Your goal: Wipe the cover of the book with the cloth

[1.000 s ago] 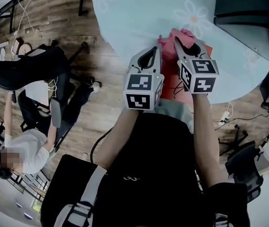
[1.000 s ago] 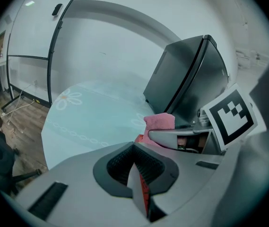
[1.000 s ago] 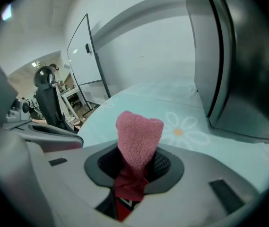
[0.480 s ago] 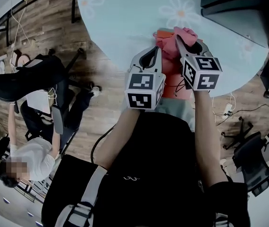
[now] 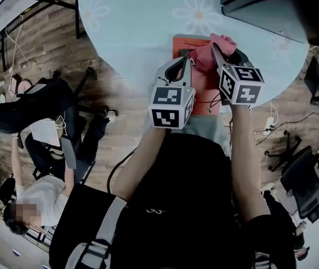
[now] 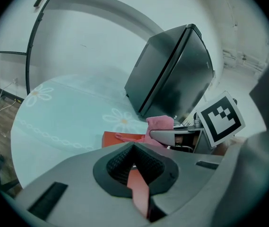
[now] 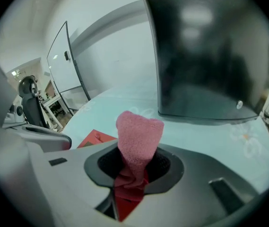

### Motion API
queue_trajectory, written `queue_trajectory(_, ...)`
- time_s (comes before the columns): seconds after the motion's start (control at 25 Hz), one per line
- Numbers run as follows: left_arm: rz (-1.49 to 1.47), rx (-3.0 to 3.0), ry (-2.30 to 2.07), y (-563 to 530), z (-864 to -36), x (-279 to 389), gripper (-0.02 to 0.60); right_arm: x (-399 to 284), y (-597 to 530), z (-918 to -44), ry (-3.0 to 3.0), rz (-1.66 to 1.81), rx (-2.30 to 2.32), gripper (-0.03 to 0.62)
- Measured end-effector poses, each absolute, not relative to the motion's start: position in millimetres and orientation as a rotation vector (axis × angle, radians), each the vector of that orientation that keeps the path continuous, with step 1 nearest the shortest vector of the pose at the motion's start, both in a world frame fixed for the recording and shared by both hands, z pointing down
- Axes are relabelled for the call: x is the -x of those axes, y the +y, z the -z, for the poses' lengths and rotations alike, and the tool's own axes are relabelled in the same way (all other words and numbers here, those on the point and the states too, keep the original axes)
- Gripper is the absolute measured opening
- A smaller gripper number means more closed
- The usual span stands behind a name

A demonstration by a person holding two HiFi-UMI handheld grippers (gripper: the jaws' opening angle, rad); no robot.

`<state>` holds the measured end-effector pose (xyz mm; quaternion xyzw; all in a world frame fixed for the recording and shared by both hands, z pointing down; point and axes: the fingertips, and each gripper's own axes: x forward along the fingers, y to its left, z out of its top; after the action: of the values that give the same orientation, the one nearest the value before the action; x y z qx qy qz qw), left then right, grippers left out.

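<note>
A red book lies on the pale blue table near its front edge. My right gripper is shut on a pink cloth that bunches up out of its jaws and hangs over the book's far right part. My left gripper is just to the left, low over the book, with its jaws together and nothing between them. In the left gripper view, the book and the cloth show past the left gripper. The book's corner shows left of the right gripper.
A large dark case stands on the table's far right, close behind the book. Office chairs and a seated person are on the wooden floor at left. Another chair and cables lie at right.
The table and book have slid left and down in the head view. More of the book's far left corner shows beside the cloth. Both grippers keep the same jaw state.
</note>
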<state>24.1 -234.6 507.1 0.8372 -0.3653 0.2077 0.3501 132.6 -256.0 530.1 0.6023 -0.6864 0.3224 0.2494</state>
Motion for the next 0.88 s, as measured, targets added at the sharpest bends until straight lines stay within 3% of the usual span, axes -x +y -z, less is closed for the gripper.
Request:
queue_trajectory(0.6, -0.501, -2.191, -0.975, -241.2, -493.0, -10.0, 0.014, -189.5, -222.2, -526.1, -1.67, -0.879, -1.791, 0.107)
queue_trajectory(0.88, -0.486, -2.172, -1.043, -246.5, -488.7, 13.4, 0.014, -164.0, -226.9, -482.4, -1.822, -0.858, -1.797, 0.107)
